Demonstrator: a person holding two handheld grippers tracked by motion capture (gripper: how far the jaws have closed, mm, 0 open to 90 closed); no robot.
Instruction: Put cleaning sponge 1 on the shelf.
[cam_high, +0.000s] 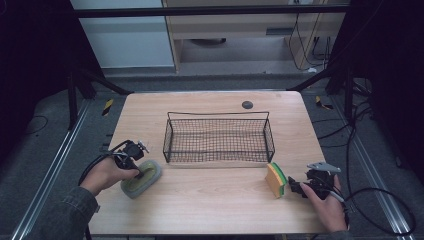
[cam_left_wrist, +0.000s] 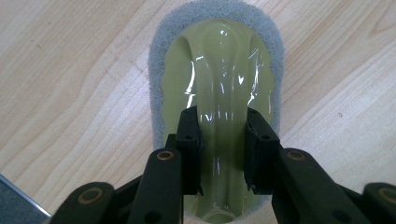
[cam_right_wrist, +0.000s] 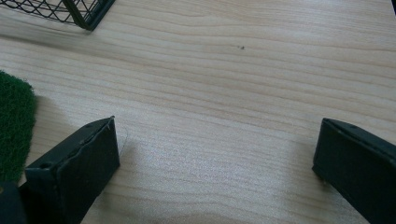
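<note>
Right gripper (cam_right_wrist: 217, 158) spread over bare table (cam_right_wrist: 233, 70)

The right gripper (cam_right_wrist: 217, 163) hangs spread wide over bare table (cam_right_wrist: 233, 84), green sponge (cam_right_wrist: 14, 126) beside one finger, basket corner (cam_right_wrist: 79, 11) beyond.

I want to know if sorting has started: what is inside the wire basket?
Nothing: the wire basket holds no items, and bare table shows through its mesh. The handled scrubber and the yellow-green sponge both lie outside it. Nothing covers its interior.
</note>
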